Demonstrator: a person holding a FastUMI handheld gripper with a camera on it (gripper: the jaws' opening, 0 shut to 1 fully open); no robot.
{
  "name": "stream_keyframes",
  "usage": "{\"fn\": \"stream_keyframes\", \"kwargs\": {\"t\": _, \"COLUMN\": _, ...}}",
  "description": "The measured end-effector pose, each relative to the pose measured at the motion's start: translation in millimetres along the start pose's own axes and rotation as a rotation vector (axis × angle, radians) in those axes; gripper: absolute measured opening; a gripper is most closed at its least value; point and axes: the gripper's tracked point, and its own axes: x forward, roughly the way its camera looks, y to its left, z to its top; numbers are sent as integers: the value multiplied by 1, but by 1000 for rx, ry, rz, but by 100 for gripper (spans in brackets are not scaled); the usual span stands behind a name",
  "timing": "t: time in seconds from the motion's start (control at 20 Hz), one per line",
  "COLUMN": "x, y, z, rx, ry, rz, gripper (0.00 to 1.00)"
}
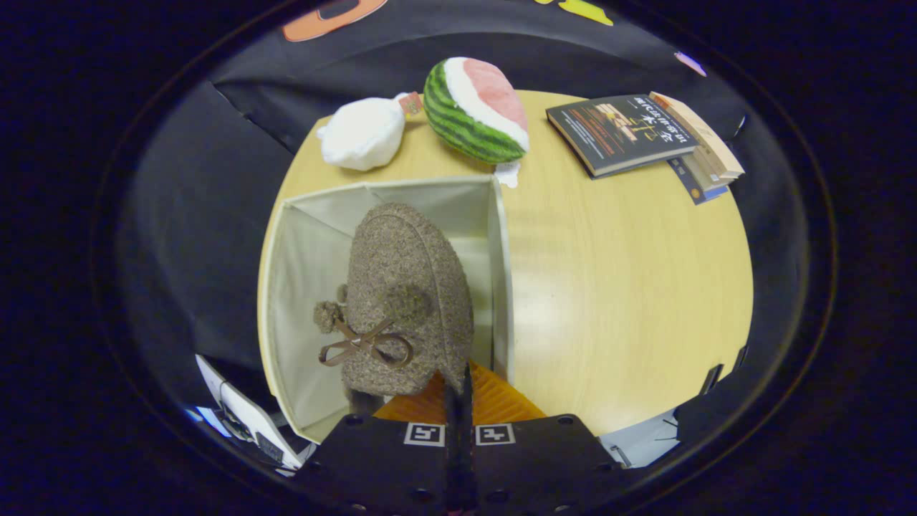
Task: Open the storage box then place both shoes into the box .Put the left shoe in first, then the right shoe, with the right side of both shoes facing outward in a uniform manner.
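The gripper (458, 390) has its fingers pinched together on the heel edge of the fuzzy brown slipper shoe (405, 301), hanging toe-first inside the open fabric storage box (304, 244); it looks light, soft and floppy, so its collar rim seems the firmest hold.

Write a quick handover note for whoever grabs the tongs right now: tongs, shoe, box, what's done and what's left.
Tongs: shut on the rim of the brown fuzzy shoe, bow showing.
Shoe: hanging inside the open storage box on the round wooden table.
Done: box open, this shoe nearly in.
Left: release it, then box any shoe remaining, right sides outward. I can't tell which shoe this is.
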Motion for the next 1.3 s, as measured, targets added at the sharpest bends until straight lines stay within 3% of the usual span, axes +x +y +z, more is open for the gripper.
{"fn": "stream_keyframes", "kwargs": {"t": 0.3, "x": 17, "y": 0, "z": 9, "rx": 29, "ry": -47, "rz": -135, "gripper": 2}}
{"fn": "stream_keyframes", "kwargs": {"t": 0.75, "x": 15, "y": 0, "z": 7, "rx": 78, "ry": -54, "rz": -140, "gripper": 7}}
{"fn": "stream_keyframes", "kwargs": {"t": 0.95, "x": -7, "y": 7, "z": 7, "rx": 65, "ry": -103, "rz": -121, "gripper": 23}}
{"fn": "stream_keyframes", "kwargs": {"t": 1.1, "x": -31, "y": 10, "z": 3, "rx": 42, "ry": -147, "rz": -87, "gripper": 45}}
{"fn": "stream_keyframes", "kwargs": {"t": 1.3, "x": -72, "y": -2, "z": 7, "rx": 18, "ry": -259, "rz": -34, "gripper": 65}}
